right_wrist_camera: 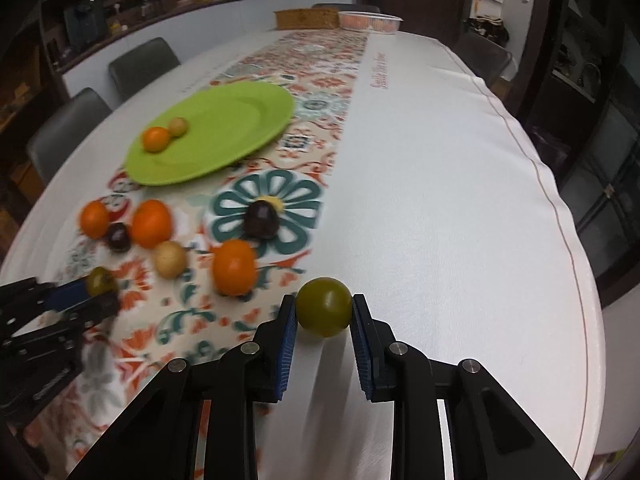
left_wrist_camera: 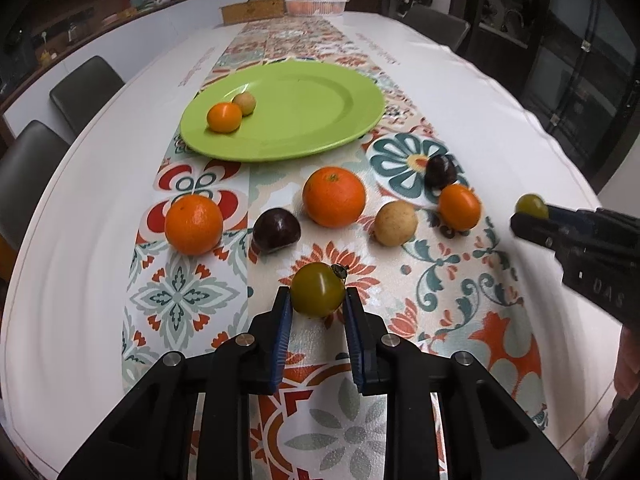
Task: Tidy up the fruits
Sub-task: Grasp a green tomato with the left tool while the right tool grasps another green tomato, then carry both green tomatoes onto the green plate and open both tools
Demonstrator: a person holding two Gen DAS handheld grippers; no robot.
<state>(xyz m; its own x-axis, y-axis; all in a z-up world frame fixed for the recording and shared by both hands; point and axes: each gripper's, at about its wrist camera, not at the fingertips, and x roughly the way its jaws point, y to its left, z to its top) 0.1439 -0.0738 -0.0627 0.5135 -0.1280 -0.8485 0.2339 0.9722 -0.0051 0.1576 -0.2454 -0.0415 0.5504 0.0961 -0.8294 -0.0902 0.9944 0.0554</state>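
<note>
My left gripper [left_wrist_camera: 318, 300] is shut on a green tomato [left_wrist_camera: 317, 289], held above the patterned runner. My right gripper [right_wrist_camera: 324, 312] is shut on a second green tomato [right_wrist_camera: 324, 306], over the white cloth. Each gripper also shows in the other's view, the right one [left_wrist_camera: 530, 216] at the right, the left one [right_wrist_camera: 100, 292] at the left. A green plate [left_wrist_camera: 304, 120] further back holds a small orange [left_wrist_camera: 224, 117] and a tan fruit [left_wrist_camera: 244, 103]. Loose on the runner lie oranges [left_wrist_camera: 334, 196], [left_wrist_camera: 193, 224], [left_wrist_camera: 459, 206], dark plums [left_wrist_camera: 276, 230], [left_wrist_camera: 440, 171] and a tan fruit [left_wrist_camera: 396, 223].
A long table with a white cloth [right_wrist_camera: 440, 160] and a patterned runner. A brown box [left_wrist_camera: 252, 10] and a clear plastic container [left_wrist_camera: 316, 5] stand at the far end. Grey chairs [left_wrist_camera: 86, 88] line the left side.
</note>
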